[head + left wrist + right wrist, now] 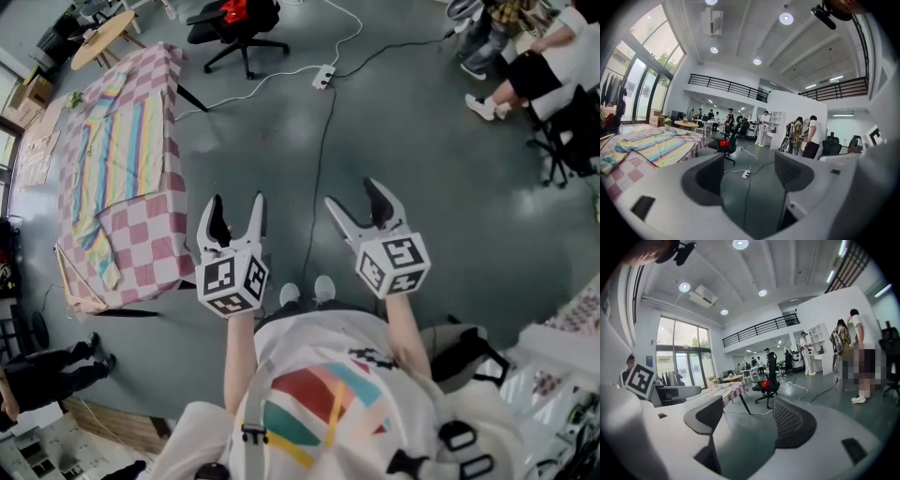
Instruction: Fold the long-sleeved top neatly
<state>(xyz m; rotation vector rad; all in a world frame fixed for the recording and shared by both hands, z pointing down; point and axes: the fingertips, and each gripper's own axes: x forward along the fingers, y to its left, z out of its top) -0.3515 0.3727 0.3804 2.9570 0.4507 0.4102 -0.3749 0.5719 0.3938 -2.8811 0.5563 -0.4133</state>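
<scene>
The striped long-sleeved top (112, 155) lies spread on a table with a pink checked cloth (155, 248) at the left of the head view; in the left gripper view the top (656, 146) shows at far left. My left gripper (235, 217) is held over the grey floor, right of the table, open and empty. My right gripper (360, 208) is beside it, also open and empty. Both point away from me, apart from the top. In the gripper views the left gripper (747, 176) and the right gripper (749, 417) show only floor between the jaws.
A black office chair with a red item (239, 23) stands beyond the table. A white power strip (324, 77) and cables run across the floor. Seated people (525, 66) are at the upper right. A round wooden table (101, 37) sits at top left.
</scene>
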